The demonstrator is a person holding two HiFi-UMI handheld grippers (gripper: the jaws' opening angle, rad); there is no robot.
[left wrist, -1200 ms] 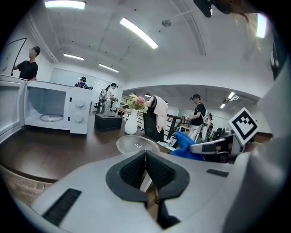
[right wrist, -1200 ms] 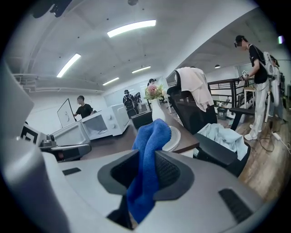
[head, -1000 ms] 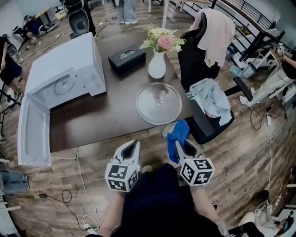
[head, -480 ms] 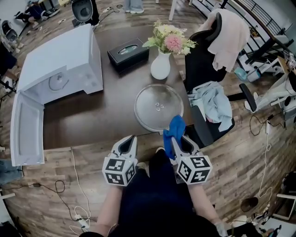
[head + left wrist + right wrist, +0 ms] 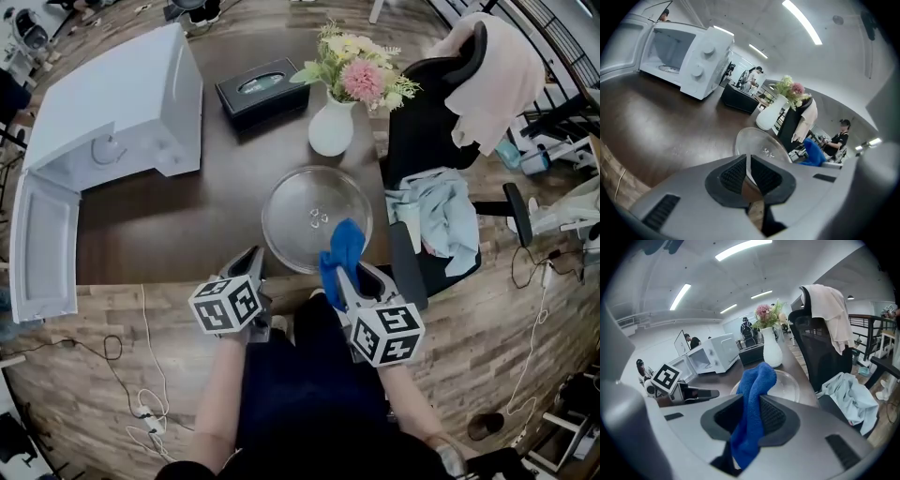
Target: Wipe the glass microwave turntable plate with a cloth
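Blue cloth (image 5: 343, 246), pinched in the right gripper (image 5: 345, 274), hides the near rim of the glass plate (image 5: 298, 211) by the table (image 5: 169, 234) front edge; left gripper (image 5: 253, 261) closed, empty.

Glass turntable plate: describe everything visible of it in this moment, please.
The glass plate is a clear, round disc with a shallow upturned rim and small raised nubs at its centre. It lies flat on the dark wooden table, near the front edge, just in front of the white vase and apart from it. The blue cloth, held in the right claw, overlaps its near right rim in the head view; contact cannot be told.
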